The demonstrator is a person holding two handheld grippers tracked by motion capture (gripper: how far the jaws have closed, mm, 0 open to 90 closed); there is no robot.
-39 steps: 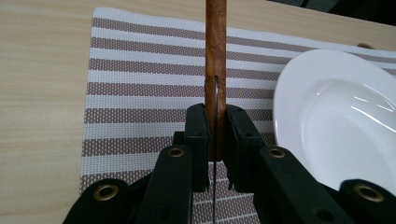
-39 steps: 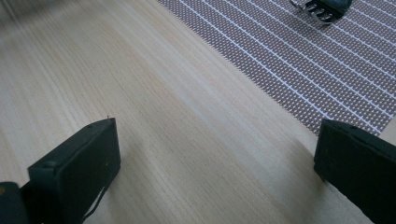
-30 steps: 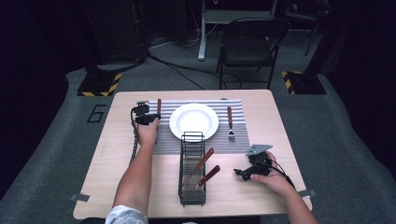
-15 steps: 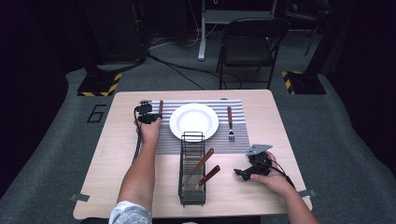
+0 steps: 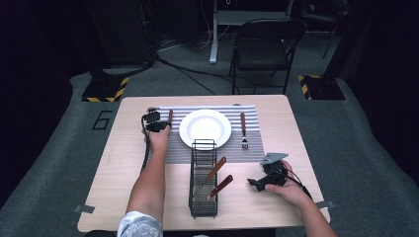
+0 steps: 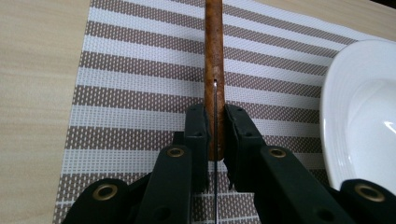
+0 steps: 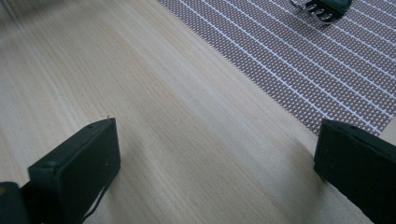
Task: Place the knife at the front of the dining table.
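Where the high view looks down on the table (image 5: 123,163), the left gripper (image 5: 157,123) sits at 9 o'clock of the white plate (image 5: 205,128), on the striped placemat (image 5: 257,148), closed around a wooden-handled knife (image 5: 169,117) that lies just beside the plate's rim. A fork (image 5: 243,131) lies at 3 o'clock of the plate. A black wire rack (image 5: 203,182) at 6 o'clock holds 2 more wooden-handled utensils (image 5: 217,177). The right gripper (image 5: 267,178) rests low on bare wood at 4 o'clock of the rack.

Left gripper view: both jaws clamp the knife (image 6: 215,70) at the handle's near end, thin metal edge running up between them; handle points to 12 o'clock, plate (image 6: 359,116) at 3 o'clock, mat (image 6: 130,93) beneath.

Right gripper view: jaws wide apart over bare table (image 7: 163,121), nothing between them; fork tines (image 7: 322,9) at 1 o'clock on the mat (image 7: 299,60).

Judgement: the knife looks light, rigid, narrow. The varnished handle may be slick and could pivot in a 2-point grip; hold mid-handle, where wood is thickest, not on the blade.
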